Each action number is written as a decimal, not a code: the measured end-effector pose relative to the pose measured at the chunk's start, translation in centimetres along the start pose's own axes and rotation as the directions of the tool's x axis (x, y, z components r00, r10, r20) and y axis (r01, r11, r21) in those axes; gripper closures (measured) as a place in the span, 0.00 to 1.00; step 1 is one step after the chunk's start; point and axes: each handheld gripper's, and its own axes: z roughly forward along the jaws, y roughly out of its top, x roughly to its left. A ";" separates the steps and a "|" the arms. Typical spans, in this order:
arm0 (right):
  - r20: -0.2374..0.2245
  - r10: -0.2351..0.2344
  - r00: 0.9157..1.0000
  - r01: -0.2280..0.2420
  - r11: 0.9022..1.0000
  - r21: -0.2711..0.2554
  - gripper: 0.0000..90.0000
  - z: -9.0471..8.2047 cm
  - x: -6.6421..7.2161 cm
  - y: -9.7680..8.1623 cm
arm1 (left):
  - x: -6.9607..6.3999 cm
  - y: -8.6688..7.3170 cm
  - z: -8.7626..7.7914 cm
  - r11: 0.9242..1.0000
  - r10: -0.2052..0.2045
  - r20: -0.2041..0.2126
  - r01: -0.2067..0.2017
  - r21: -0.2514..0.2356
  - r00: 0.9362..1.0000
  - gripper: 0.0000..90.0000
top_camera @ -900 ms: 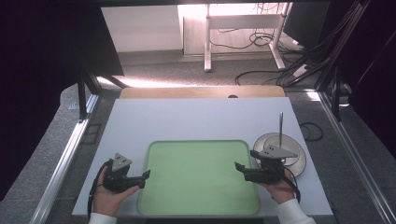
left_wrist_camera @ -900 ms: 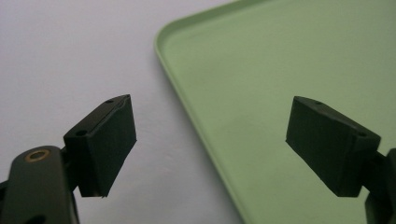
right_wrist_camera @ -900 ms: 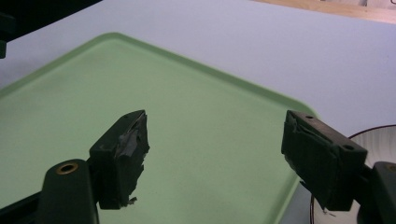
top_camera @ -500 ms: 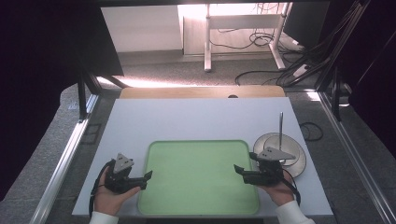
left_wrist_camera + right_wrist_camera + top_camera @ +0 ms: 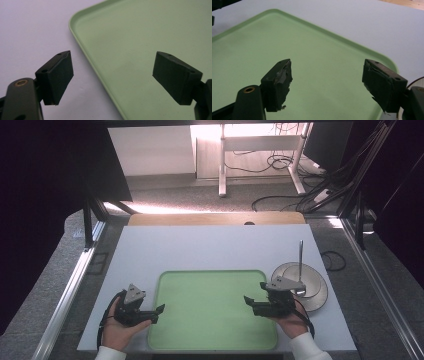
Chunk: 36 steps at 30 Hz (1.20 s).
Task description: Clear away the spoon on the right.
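**Pale green, white and black**

The tray [image 5: 212, 307] is a plain pale green with no pattern. The bench [image 5: 210, 247] around the tray is plain white, and a light wooden strip [image 5: 215, 218] runs along the bench's far edge. Right of the tray stands a shiny silver round stand [image 5: 312, 282] with a grey rod. The left gripper [image 5: 150, 312] and right gripper [image 5: 255, 304] are black, each topped by a grey plate.

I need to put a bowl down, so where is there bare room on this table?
The green tray is bare between the left gripper and right gripper. The white table is bare beyond the tray's far rim. It is crowded at the right, where the round metal stand sits.
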 end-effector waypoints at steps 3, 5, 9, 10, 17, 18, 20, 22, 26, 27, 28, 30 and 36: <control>0.034 0.003 0.999 -0.003 1.000 -0.007 0.26 -0.2 -0.1 0.1 | -0.1 -0.1 -0.5 1.000 -0.006 -0.006 0.006 -0.012 1.000 0.18; 0.031 0.000 1.000 0.000 1.000 -0.013 0.26 -0.4 0.0 0.3 | -0.1 -0.1 -0.7 1.000 -0.006 -0.006 0.006 -0.019 1.000 0.18; 0.024 -0.004 1.000 0.004 1.000 -0.018 0.27 -0.8 -0.2 0.8 | -0.2 0.0 -0.5 1.000 0.005 -0.012 -0.005 -0.011 1.000 0.18; 0.022 -0.001 1.000 0.001 1.000 -0.015 0.27 -0.8 -0.4 0.9 | -0.1 0.0 -0.4 1.000 0.007 -0.014 -0.007 -0.009 1.000 0.18; 0.027 0.040 0.999 -0.039 0.999 -0.027 0.28 -1.5 -2.0 1.3 | -0.2 0.1 -0.3 1.000 0.016 -0.056 -0.017 -0.003 0.998 0.18; 0.029 0.046 0.999 -0.045 0.999 -0.026 0.29 -1.5 -2.1 1.4 | -0.3 0.2 -0.4 1.000 0.016 -0.054 -0.016 -0.005 0.998 0.18; 0.032 0.052 0.998 -0.051 0.998 -0.022 0.29 -1.6 -2.4 1.7 | -0.4 0.1 -0.4 1.000 0.019 -0.052 -0.019 -0.005 0.998 0.18; 0.042 0.046 0.998 -0.045 0.999 -0.016 0.29 -1.8 -2.5 2.1 | -0.5 -0.1 -0.5 1.000 0.016 -0.058 -0.016 -0.002 0.998 0.18; 0.051 0.053 0.997 -0.050 0.998 -0.046 0.29 -3.1 -3.1 3.6 | -0.4 -0.1 -0.7 1.000 0.011 -0.056 -0.012 -0.011 0.998 0.18; 0.059 0.052 0.997 -0.049 0.997 -0.055 0.29 -3.3 -3.3 4.2 | -0.3 0.0 -0.6 1.000 0.004 -0.055 -0.005 -0.012 0.998 0.18; 0.061 0.056 0.997 -0.052 0.997 -0.065 0.29 -3.5 -3.7 4.8 | -0.1 0.0 -0.5 1.000 -0.001 -0.051 0.000 -0.008 0.999 0.18; 0.071 0.051 0.996 -0.045 0.996 -0.082 0.29 -3.6 -4.4 6.0 | -0.2 0.1 -0.3 1.000 -0.004 -0.046 0.003 -0.006 0.999 0.18; 0.091 0.071 0.993 -0.058 0.988 -0.141 0.29 -3.8 -6.1 6.6 | -0.2 0.2 -0.3 1.000 0.013 -0.054 -0.013 -0.001 0.998 0.18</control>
